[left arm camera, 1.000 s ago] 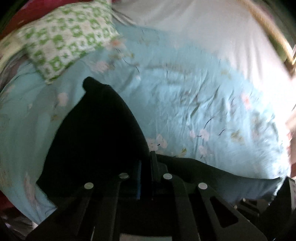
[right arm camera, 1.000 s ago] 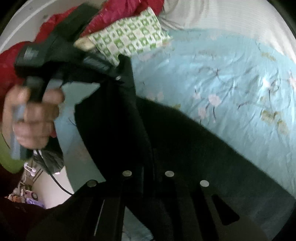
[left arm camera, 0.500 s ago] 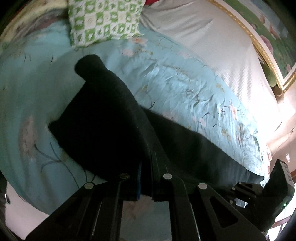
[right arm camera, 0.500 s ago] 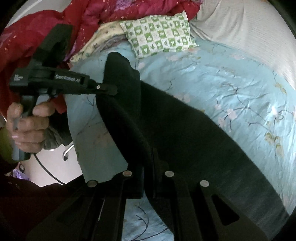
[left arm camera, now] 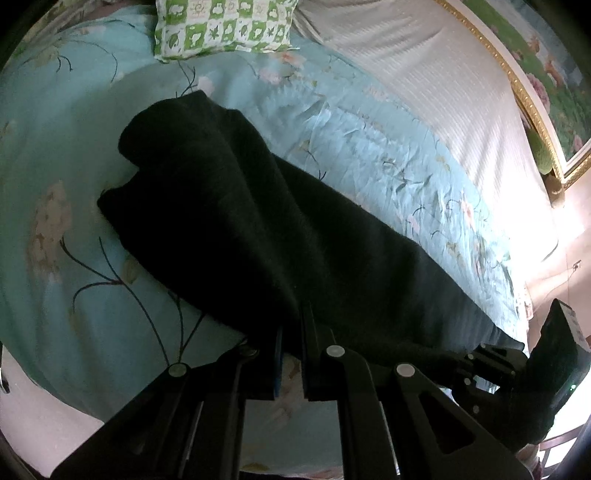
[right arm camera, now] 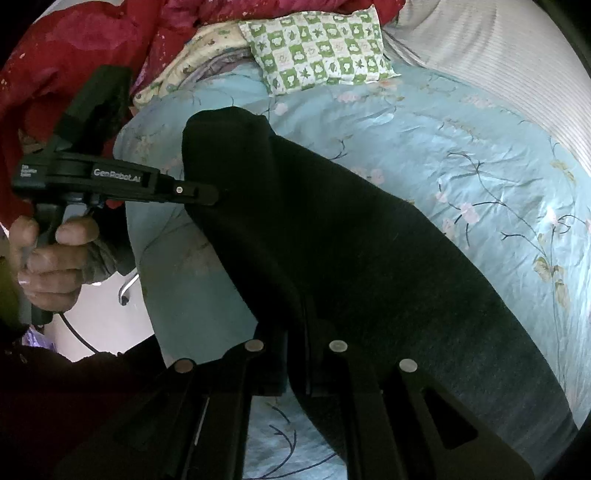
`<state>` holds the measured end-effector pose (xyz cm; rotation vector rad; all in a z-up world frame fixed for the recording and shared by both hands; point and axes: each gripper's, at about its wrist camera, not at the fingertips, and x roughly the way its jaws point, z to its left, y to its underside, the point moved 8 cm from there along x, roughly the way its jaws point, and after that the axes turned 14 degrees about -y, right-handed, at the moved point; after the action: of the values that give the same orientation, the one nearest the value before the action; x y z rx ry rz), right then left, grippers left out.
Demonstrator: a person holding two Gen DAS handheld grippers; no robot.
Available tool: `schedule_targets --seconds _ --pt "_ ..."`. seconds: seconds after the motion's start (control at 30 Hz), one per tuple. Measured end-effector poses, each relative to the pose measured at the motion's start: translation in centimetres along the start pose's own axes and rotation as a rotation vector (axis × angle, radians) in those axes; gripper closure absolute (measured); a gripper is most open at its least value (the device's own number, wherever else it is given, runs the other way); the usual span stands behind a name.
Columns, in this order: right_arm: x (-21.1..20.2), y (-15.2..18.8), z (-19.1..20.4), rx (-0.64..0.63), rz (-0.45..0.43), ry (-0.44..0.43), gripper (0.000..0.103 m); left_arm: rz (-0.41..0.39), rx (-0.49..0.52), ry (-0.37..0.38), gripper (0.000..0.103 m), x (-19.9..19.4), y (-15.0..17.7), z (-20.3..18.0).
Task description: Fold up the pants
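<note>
Black pants [left arm camera: 258,229] lie folded lengthwise across a light blue flowered bedspread [left arm camera: 55,155]. My left gripper [left arm camera: 291,325] is shut on their near edge, with dark cloth pinched between the fingers. In the right wrist view the pants [right arm camera: 351,240] run from the upper left to the lower right. My right gripper [right arm camera: 297,317] is shut on the cloth further along the same edge. The left gripper [right arm camera: 216,194] enters there from the left, held by a hand [right arm camera: 48,266], its tip in the pants. The right gripper [left arm camera: 461,360] shows low on the right in the left wrist view.
A green and white checked pillow [left arm camera: 225,26] [right arm camera: 317,48] lies beyond the pants. Red bedding [right arm camera: 74,44] is heaped at the far left. A white striped sheet [left arm camera: 443,92] and a gold-framed picture [left arm camera: 535,110] are on the right. The bed's edge drops off at the lower left.
The left gripper has come down and across with its end of the pants, and the cloth now rests lower on the bedspread. The right gripper has shifted a little. Both stay shut.
</note>
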<state>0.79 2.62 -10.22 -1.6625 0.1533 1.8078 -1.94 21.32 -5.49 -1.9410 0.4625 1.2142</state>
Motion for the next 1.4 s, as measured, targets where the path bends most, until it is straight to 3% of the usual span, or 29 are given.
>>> schedule_targets --seconds 0.1,0.3,0.37,0.4,0.43,0.5,0.67,0.8,0.9,1.17,1.4 --pt "0.4 0.2 -0.2 0.02 0.016 -0.012 0.094 0.006 0.007 -0.003 0.095 0.3 0.2 0.2" --pt "-0.1 0.0 0.0 0.073 0.008 -0.059 0.081 0.021 0.01 0.004 0.08 -0.6 0.3 1.4" --pt "-0.3 -0.1 0.0 0.096 0.0 -0.086 0.07 0.031 -0.006 -0.001 0.074 -0.8 0.3 2.3" --pt "-0.5 -0.2 0.0 0.108 -0.006 -0.095 0.067 0.041 -0.019 -0.005 0.064 -0.8 0.3 2.8" --pt "-0.7 -0.4 0.0 0.119 -0.017 -0.108 0.066 0.049 -0.034 -0.007 0.056 -0.8 0.3 3.3" --pt "-1.2 -0.9 -0.1 0.142 -0.046 -0.134 0.066 0.047 -0.073 -0.015 0.056 -1.0 -0.1 4.5" --pt "-3.0 -3.0 -2.3 0.203 -0.127 -0.128 0.066 0.051 -0.155 -0.039 0.038 -1.0 -2.1 7.0" --pt "-4.0 -4.6 -5.4 0.263 -0.178 -0.082 0.066 0.075 -0.205 -0.114 0.033 -0.1 -3.8 9.0" --pt "-3.5 -6.0 -8.0 0.299 -0.177 -0.057 0.066 0.091 -0.213 -0.12 0.032 0.6 -4.6 9.4" --pt "1.5 -7.1 -13.2 0.376 -0.033 -0.079 0.066 0.104 -0.235 -0.141 0.03 2.2 -4.9 10.0" --pt "4.1 -6.7 -11.8 0.305 0.065 -0.086 0.066 0.048 -0.246 -0.155 0.034 3.1 -5.3 9.8"
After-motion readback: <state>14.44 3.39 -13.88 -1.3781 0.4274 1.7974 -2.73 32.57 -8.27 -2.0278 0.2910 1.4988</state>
